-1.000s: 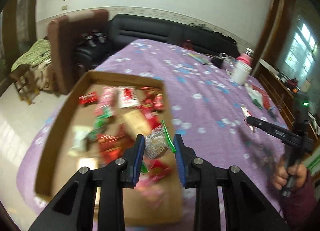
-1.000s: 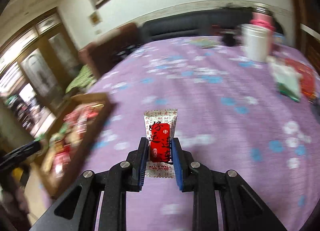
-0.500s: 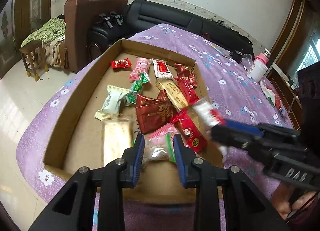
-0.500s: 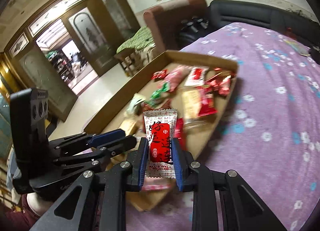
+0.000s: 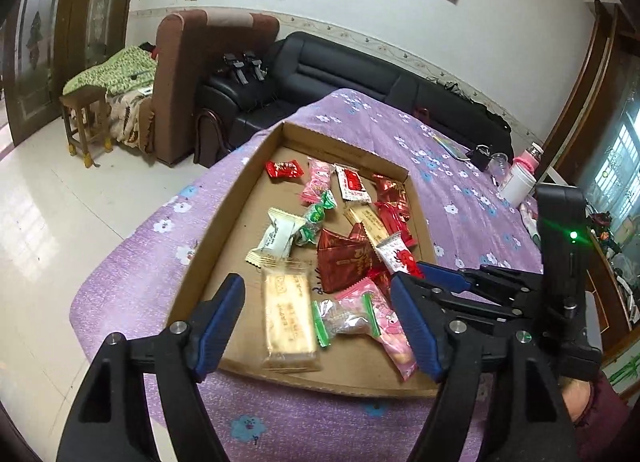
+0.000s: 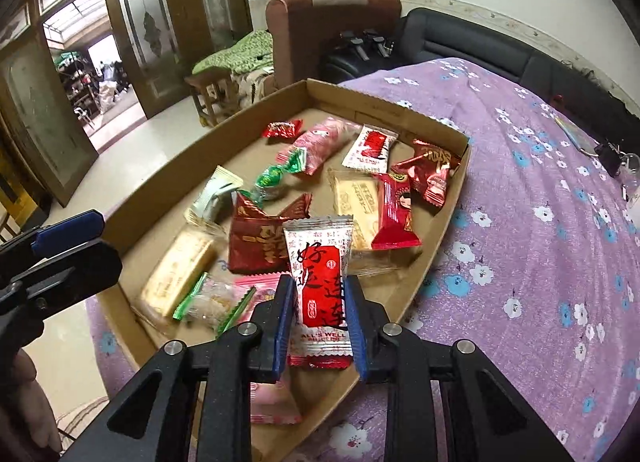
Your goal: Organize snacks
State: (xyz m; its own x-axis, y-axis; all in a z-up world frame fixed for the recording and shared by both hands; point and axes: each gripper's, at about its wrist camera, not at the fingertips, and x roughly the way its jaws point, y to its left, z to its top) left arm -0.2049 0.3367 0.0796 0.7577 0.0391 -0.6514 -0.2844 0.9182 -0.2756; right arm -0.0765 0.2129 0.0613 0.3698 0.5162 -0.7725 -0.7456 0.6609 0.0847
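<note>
Snack packets gathered in a shallow brown cardboard tray (image 5: 236, 198) on a purple flowered cloth surface (image 5: 460, 182).

The right hand-held gripper (image 6: 320, 326) pinches a white-and-red sealed candy packet (image 6: 320, 274) upright over the tray's near end. The left hand-held gripper (image 5: 320, 322) has just been opening and stands wide, its blue pads clear of the clear green-edged packet (image 5: 346, 318) lying between them, a pale biscuit packet (image 5: 286, 314) touching it at nine o'clock.

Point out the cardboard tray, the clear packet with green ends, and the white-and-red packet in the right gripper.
cardboard tray (image 5: 208, 246), left wrist view, its left wall.
clear packet with green ends (image 5: 346, 320), left wrist view, its clear middle.
white-and-red packet (image 6: 322, 282), right wrist view, its red label.
</note>
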